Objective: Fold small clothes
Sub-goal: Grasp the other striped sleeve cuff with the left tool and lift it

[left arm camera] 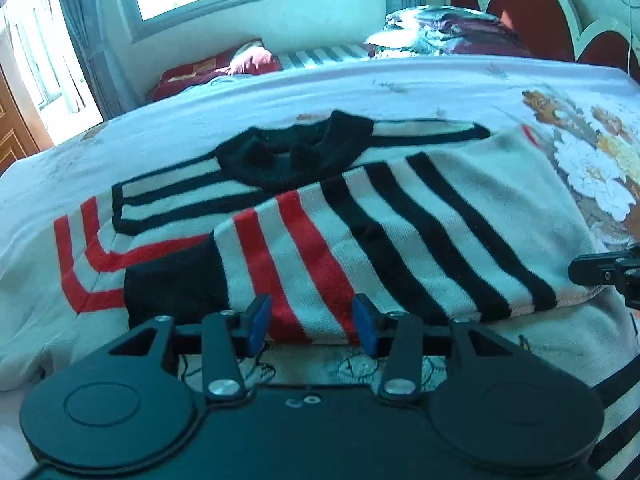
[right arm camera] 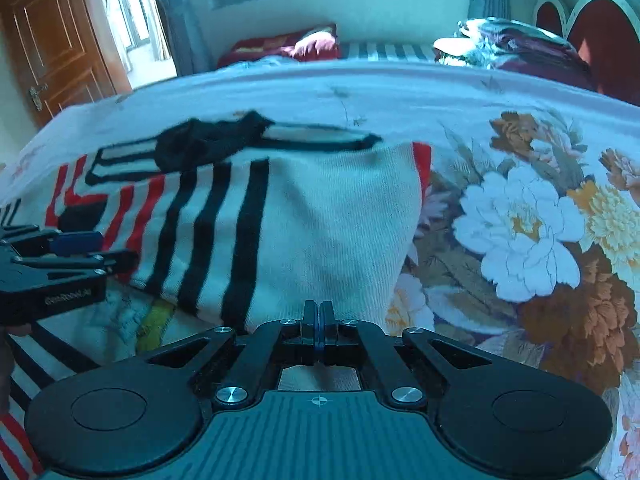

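Striped sweater (left arm camera: 400, 232) lies on the bed (left arm camera: 360, 84), partly folded: one sleeve laid across the body, its black cuff (left arm camera: 172, 280) toward 8 o'clock in the left wrist view, black collar (left arm camera: 288, 156) at 12 o'clock. White knit with red and black bands. Floral bedsheet (right arm camera: 520, 220) beneath, flowers at 3 o'clock of the sweater.

Left gripper (left arm camera: 313, 320): fingers (left arm camera: 258, 312) part-way open, blue pads apart, just over the sweater's near edge, nothing pinched.

Right gripper (right arm camera: 319, 320): fingers pressed together, empty, at the sweater's near hem.

Pillows (left arm camera: 440, 28) at the headboard, far 1 o'clock.
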Motion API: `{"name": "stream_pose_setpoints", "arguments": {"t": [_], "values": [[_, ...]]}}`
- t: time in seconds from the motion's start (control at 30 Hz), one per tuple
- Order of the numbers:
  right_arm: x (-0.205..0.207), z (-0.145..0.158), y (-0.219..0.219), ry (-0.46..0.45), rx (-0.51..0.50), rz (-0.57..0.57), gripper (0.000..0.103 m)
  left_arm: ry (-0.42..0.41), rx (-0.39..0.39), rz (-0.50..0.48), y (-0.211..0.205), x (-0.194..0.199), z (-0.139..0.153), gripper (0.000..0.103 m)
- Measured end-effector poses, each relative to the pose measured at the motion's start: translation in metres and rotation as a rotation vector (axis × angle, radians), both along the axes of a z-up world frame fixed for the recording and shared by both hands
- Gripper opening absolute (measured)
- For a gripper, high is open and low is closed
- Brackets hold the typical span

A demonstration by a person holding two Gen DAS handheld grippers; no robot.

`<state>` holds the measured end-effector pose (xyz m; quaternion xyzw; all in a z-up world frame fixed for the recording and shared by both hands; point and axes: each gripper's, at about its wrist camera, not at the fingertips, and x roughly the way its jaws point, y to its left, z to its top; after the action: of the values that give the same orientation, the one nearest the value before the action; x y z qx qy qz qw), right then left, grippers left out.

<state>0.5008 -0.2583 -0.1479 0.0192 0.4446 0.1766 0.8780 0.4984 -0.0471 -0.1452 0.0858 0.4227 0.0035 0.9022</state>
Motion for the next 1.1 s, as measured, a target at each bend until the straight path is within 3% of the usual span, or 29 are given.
{"name": "stream_pose_setpoints", "arguments": {"t": [0.17, 0.37, 0.67, 0.73, 0.77, 0.83, 0.87, 0.93, 0.97, 1.0, 1.03, 1.07, 1.1], "values": [[-0.001, -0.005, -0.003, -0.011, 0.017, 0.002, 0.000, -0.010, 0.025, 0.013, -0.005, -0.002, -0.002, 0.044], [-0.003, -0.005, 0.003, -0.022, -0.018, -0.015, 0.000, -0.013, -0.007, -0.007, 0.003, 0.000, -0.003, 0.045], [-0.005, -0.001, 0.043, -0.028, -0.228, -0.051, 0.000, -0.006, -0.108, -0.111, 0.031, 0.005, -0.004, 0.055], [-0.006, 0.003, 0.050, -0.024, -0.273, -0.073, 0.000, -0.009, -0.162, -0.114, 0.045, 0.001, 0.004, 0.055], [-0.009, 0.008, 0.052, -0.027, -0.267, -0.089, 0.000, -0.027, -0.187, -0.102, 0.057, -0.004, 0.008, 0.059], [-0.019, 0.019, 0.053, -0.037, -0.193, -0.123, 0.000, -0.085, -0.200, -0.007, 0.096, -0.021, 0.019, 0.077], [-0.021, 0.022, 0.054, -0.022, -0.139, -0.143, 0.002, -0.114, -0.219, 0.034, 0.119, -0.031, 0.022, 0.078], [-0.027, 0.025, 0.058, 0.011, -0.029, -0.187, 0.038, -0.109, -0.288, 0.128, 0.179, -0.054, 0.027, 0.070], [-0.029, 0.027, 0.063, 0.009, -0.005, -0.201, 0.073, -0.093, -0.324, 0.165, 0.208, -0.066, 0.027, 0.062], [-0.032, 0.029, 0.071, -0.010, 0.012, -0.205, 0.076, -0.086, -0.334, 0.217, 0.240, -0.080, 0.025, 0.058], [-0.033, 0.030, 0.078, -0.023, 0.016, -0.204, 0.072, -0.079, -0.324, 0.285, 0.268, -0.093, 0.023, 0.048], [-0.033, 0.032, 0.089, -0.030, 0.018, -0.195, 0.067, -0.075, -0.326, 0.365, 0.296, -0.106, 0.021, 0.046], [-0.033, 0.032, 0.098, -0.031, 0.021, -0.188, 0.054, -0.082, -0.363, 0.456, 0.328, -0.120, 0.018, 0.046]]}}
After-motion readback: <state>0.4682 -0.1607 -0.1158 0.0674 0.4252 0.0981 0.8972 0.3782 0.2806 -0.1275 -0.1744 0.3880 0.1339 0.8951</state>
